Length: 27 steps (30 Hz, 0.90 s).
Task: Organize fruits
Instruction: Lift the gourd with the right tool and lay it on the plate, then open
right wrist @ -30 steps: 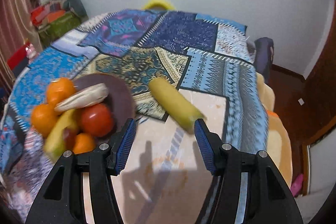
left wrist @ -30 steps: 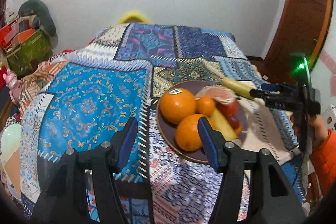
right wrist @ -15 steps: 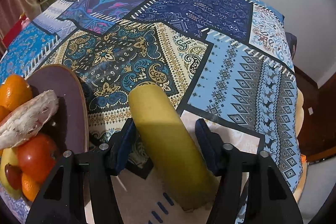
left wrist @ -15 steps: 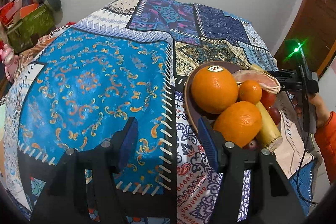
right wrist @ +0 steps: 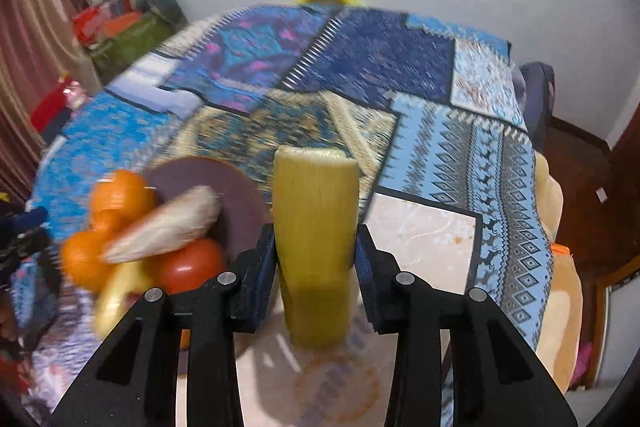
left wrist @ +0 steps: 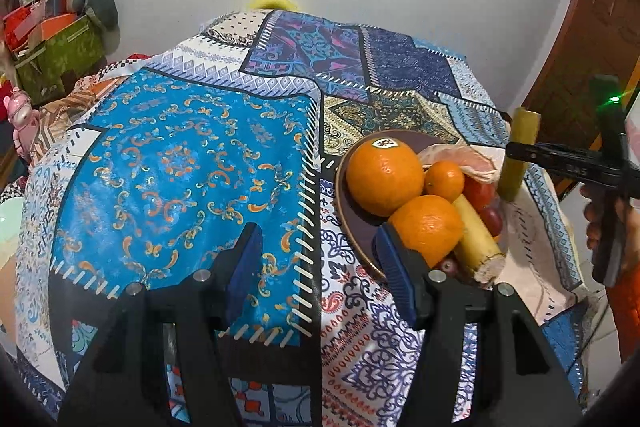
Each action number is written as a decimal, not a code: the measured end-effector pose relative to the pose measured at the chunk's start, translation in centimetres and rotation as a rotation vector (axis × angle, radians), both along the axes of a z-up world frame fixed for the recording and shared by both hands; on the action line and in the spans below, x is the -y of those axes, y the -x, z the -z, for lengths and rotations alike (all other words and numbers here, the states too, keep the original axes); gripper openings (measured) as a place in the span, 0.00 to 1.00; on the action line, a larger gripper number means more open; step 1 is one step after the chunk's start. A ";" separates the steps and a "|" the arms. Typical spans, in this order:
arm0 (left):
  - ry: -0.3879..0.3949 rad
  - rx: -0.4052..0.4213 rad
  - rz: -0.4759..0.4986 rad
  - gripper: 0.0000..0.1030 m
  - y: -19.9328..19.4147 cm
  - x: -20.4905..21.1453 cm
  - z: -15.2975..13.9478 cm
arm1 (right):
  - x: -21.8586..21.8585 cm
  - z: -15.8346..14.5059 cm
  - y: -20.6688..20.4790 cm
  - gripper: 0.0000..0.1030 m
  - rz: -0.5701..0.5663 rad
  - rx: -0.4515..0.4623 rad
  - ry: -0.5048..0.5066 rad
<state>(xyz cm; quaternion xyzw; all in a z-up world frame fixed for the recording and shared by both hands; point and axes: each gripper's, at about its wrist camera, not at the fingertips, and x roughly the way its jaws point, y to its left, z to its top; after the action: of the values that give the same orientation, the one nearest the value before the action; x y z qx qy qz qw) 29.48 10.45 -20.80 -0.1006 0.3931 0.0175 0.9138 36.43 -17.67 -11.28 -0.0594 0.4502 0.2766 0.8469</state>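
Right wrist view: the right claw point(right wrist: 315, 259) is clamped on a yellow-green stalk piece point(right wrist: 316, 219), its blue pads pressed against both flanks. The piece stands nearly upright at frame centre, its cut top end above the pads and its lower end hanging below them, clear of the patchwork cloth point(right wrist: 420, 99) covering the counter. At left of frame sits the brown plate point(right wrist: 224, 183), blurred, carrying oranges, a pale wedge and a red tomato point(right wrist: 190, 265).

Left wrist view: the left claw point(left wrist: 318, 267) stands apart with nothing between its pads, low in the frame over the blue panel of the cloth point(left wrist: 180, 167). Its right-hand pad lies just in front of the plate's point(left wrist: 352, 223) near rim. On the plate, a large orange with a sticker point(left wrist: 384, 177) touches a second orange point(left wrist: 426, 227) below it and a small orange point(left wrist: 444, 181) beside it; a pale yellow stalk piece point(left wrist: 476, 239) lies diagonally at the plate's lower right. At right of frame the right claw point(left wrist: 516, 151) holds the yellow-green stalk piece point(left wrist: 520, 131) upright, just beyond the plate's far right edge. A hand point(left wrist: 596, 215) grips the tool's handle at the right border.
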 end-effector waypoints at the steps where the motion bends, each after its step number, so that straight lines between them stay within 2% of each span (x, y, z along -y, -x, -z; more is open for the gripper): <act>1: 0.001 0.003 0.000 0.57 0.2 0.0 -0.2 | -0.2 -0.7 0.6 0.34 -0.012 0.008 -0.013; 3: 0.002 0.010 -0.001 0.57 0.5 0.0 -0.5 | -1.3 -2.0 1.5 0.33 -0.034 0.042 -0.020; 6: 0.002 0.017 -0.001 0.57 1.0 0.0 -1.0 | -2.6 -3.5 2.7 0.33 -0.075 0.047 -0.072; 12: -0.003 0.041 -0.009 0.57 2.0 -0.6 -1.7 | -6.4 -5.3 4.6 0.33 -0.176 0.091 -0.044; 20: 0.027 0.032 -0.029 0.57 2.4 -2.1 -1.1 | -10.6 -4.0 4.2 0.33 -0.246 0.073 0.009; 27: 0.038 0.025 -0.032 0.57 2.2 -2.6 -0.4 | -12.6 -1.5 2.8 0.34 -0.241 0.019 0.046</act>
<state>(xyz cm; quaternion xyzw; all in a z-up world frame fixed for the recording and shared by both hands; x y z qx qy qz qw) 27.23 13.05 -20.41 -0.1246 0.3801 0.0232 0.9162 33.62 -5.04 -9.82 -0.1350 0.4380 0.3654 0.8102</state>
